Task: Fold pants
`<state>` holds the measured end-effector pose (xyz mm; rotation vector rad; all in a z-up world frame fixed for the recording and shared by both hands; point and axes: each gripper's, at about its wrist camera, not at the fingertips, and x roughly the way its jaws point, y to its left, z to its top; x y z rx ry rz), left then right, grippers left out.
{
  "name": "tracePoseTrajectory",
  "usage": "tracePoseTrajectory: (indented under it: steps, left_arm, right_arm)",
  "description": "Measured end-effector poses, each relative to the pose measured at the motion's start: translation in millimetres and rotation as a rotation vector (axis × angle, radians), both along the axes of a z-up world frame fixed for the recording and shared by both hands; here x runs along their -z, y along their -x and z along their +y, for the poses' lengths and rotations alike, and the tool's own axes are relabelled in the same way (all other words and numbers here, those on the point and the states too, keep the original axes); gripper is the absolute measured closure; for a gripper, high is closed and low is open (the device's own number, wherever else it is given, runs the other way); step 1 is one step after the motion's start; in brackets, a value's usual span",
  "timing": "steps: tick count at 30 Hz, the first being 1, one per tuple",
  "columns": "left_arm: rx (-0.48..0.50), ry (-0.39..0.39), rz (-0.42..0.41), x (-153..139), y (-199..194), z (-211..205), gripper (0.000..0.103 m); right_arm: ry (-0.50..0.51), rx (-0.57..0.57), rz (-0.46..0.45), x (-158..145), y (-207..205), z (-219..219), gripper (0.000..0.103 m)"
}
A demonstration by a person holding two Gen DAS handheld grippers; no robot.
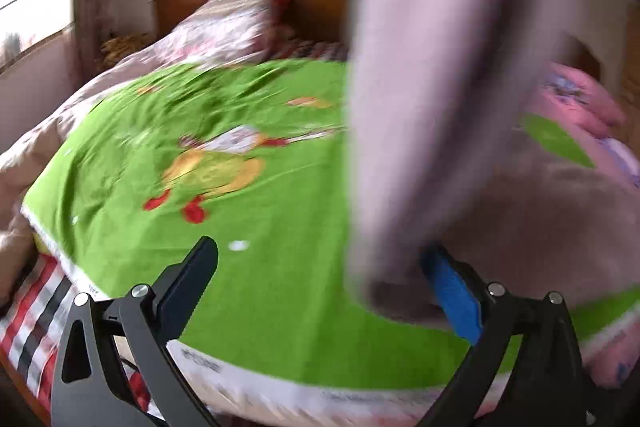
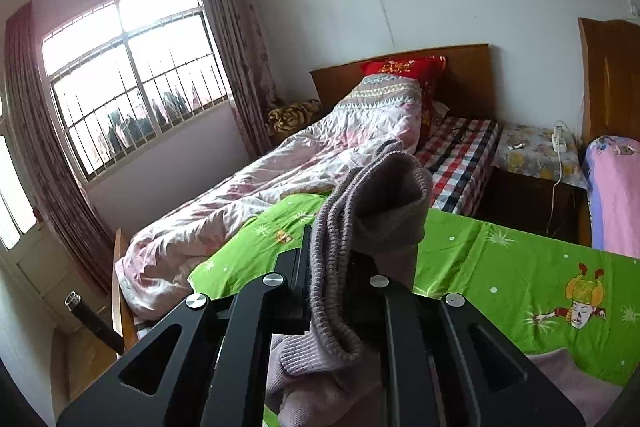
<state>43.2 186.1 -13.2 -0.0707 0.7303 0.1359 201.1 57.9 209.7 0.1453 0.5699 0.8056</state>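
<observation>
The pants (image 1: 440, 99) are mauve-grey knit fabric. In the blurred left wrist view they hang down in a long column at right, above the green cartoon sheet (image 1: 260, 287). My left gripper (image 1: 320, 267) is open and empty; the fabric's lower end hangs against its blue right pad (image 1: 454, 291). In the right wrist view my right gripper (image 2: 344, 247) is shut on the pants' ribbed waistband (image 2: 372, 203), held up above the sheet (image 2: 500, 267). More of the fabric drapes down between the gripper's arms.
A pink floral quilt (image 2: 260, 179) and a red pillow (image 2: 400, 67) lie toward the wooden headboard. A nightstand (image 2: 536, 155) with a power strip stands at right. A pink pillow (image 1: 580, 99) lies at the right. A window is at left.
</observation>
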Motion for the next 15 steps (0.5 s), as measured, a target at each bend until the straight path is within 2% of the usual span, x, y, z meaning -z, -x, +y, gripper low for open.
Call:
tracePoseTrajectory:
  steps: [1, 3, 4, 6, 7, 9, 13, 15]
  left_arm:
    - [-0.029, 0.07, 0.003, 8, -2, 18, 0.001]
    - [0.001, 0.264, 0.002, 17, 4, 42, 0.001]
    - [0.017, 0.308, -0.015, 19, 7, 48, 0.001]
    - [0.028, 0.244, -0.015, 20, 7, 43, 0.001]
    - [0.022, 0.198, -0.009, 20, 6, 36, 0.001]
    - [0.007, 0.16, 0.001, 20, 3, 29, 0.001]
    - [-0.03, 0.102, 0.035, 22, -5, 26, 0.001]
    - [-0.029, 0.055, 0.04, 27, -6, 25, 0.001]
  right_arm:
    - [-0.004, 0.009, -0.002, 1, 1, -9, 0.089]
    - [-0.01, 0.023, 0.009, 10, 1, -26, 0.089]
    - [-0.015, 0.04, 0.019, 20, 1, -40, 0.089]
    - [-0.031, 0.071, 0.052, 42, -3, -65, 0.089]
    - [-0.051, 0.106, 0.094, 63, -8, -85, 0.089]
    - [-0.073, 0.165, 0.169, 99, -15, -115, 0.089]
    - [-0.122, 0.279, 0.374, 197, -8, -181, 0.089]
    - [-0.113, 0.313, 0.465, 241, -2, -195, 0.089]
